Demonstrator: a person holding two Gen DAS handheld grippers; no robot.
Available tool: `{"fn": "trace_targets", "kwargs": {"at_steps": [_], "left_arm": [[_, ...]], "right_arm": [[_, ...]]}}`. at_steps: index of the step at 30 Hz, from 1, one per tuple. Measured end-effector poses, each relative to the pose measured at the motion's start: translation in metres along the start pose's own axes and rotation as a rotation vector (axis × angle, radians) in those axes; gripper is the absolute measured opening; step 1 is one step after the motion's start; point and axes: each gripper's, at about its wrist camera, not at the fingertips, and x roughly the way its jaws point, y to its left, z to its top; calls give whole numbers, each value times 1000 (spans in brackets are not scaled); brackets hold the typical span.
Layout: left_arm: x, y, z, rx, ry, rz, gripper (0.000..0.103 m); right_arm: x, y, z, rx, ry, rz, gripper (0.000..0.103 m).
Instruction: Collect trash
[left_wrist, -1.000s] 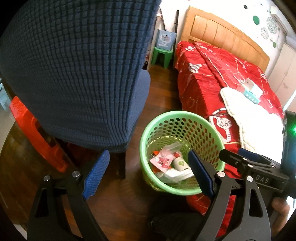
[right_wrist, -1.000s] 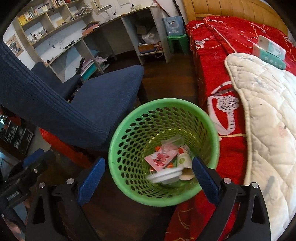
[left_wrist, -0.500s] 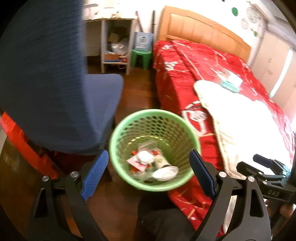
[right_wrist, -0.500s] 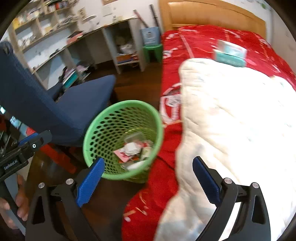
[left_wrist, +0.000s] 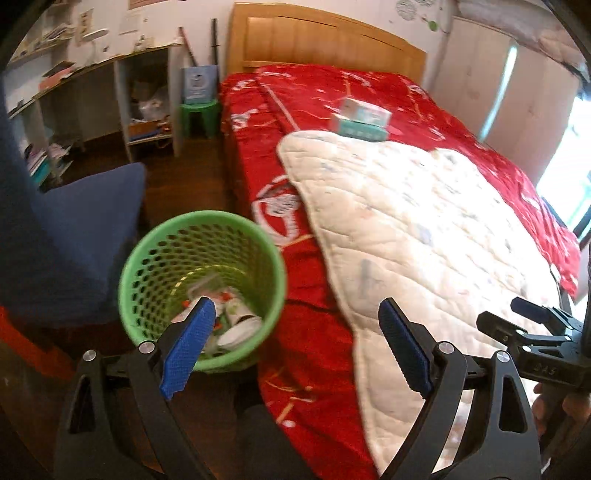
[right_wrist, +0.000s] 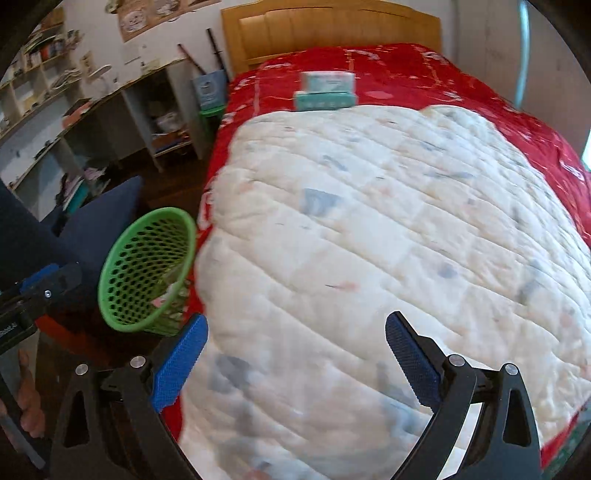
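A green mesh basket (left_wrist: 147, 258) stands on the wooden floor beside the bed, with wrappers and a cup (left_wrist: 236, 317) inside it. It also shows in the right wrist view (right_wrist: 122, 280) at the left. My left gripper (left_wrist: 295, 347) is open and empty, over the bed's edge just right of the basket. My right gripper (right_wrist: 295, 354) is open and empty above the white quilt (right_wrist: 388, 240). A teal and white box (left_wrist: 364, 120) lies far up the bed; the right wrist view shows the box (right_wrist: 327, 92) too.
A red bedspread (left_wrist: 295, 295) covers the bed, with a wooden headboard (left_wrist: 325, 37) behind. A blue chair (left_wrist: 74, 229) stands left of the basket. A desk with shelves (left_wrist: 92, 96) and a green stool (left_wrist: 199, 116) stand at the far wall.
Both grippers have swung right, away from the basket and over the bed. The basket has slid to the left in both views. Both stay open.
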Motion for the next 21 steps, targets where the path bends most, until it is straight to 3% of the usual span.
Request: {"fn": "trace_targets", "kwargs": {"at_steps": [10,21], "left_arm": [[-2,-29,-2,55,11,-28,96],[-10,-47,-5,91,8,-38,97]], "right_arm": [[-26,-21,-16,7,-31,-75,94],[-49,-28,-30,24,-54,-141,95]]}}
